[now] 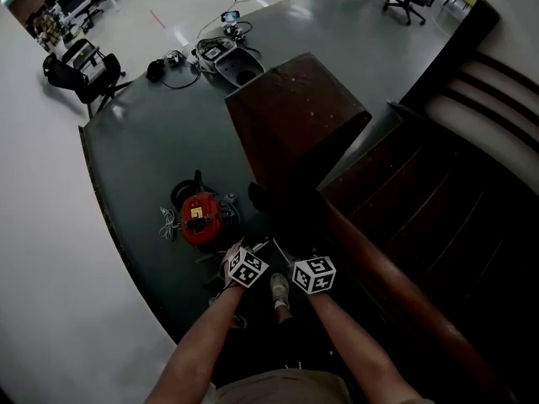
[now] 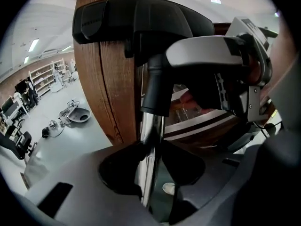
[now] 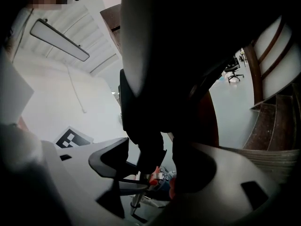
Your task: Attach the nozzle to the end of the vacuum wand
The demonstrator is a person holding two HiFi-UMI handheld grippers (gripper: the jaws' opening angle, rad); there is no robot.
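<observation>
Slim chrome wand [image 2: 149, 126], smooth and mirror-bright, stands just before the grained wooden post [image 2: 108, 79], clamped by the left hand-held gripper [image 2: 151, 166]. A broad matte-black plastic nozzle [image 2: 136, 18] sits atop it. The right hand-held gripper [image 3: 153, 154] gapes around the nozzle's dark neck, which blocks its view. A round red canister [image 1: 202, 221] is beside the post.

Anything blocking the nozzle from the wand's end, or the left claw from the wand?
Nothing visible. The wand runs between the jaws of the left claw, and the nozzle sits with its black neck over the wand's upper end.
</observation>
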